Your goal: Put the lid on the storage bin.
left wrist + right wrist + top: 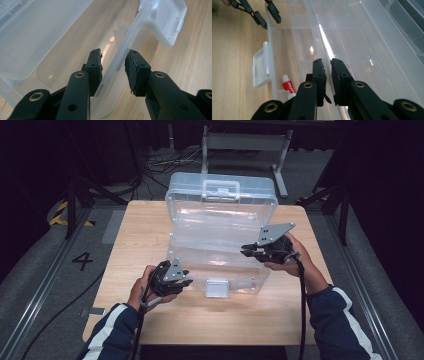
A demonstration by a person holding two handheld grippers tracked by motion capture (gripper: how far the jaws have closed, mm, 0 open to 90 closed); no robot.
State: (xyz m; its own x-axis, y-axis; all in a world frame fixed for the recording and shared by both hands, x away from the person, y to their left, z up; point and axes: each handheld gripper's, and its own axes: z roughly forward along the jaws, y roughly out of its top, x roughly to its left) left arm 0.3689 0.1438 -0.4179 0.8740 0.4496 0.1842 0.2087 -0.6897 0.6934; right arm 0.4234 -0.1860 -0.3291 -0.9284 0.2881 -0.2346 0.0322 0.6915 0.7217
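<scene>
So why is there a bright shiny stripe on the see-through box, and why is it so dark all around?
In the right gripper view, a light glares white off the clear box wall. In the left gripper view, a smaller glint sits on the box, and the near jaws look a bit soft. In the high view, the table is lit while the room behind is nearly black.

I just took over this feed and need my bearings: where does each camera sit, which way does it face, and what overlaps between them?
High view: above the person's side, looking forward and down on the wooden table and open clear box; both forearms, hands, left gripper and right gripper show.
Left gripper view: along its own jaws, straddling the box's front wall.
Right gripper view: along its jaws across the box interior.
Shared: white latch appears in both gripper views.
</scene>
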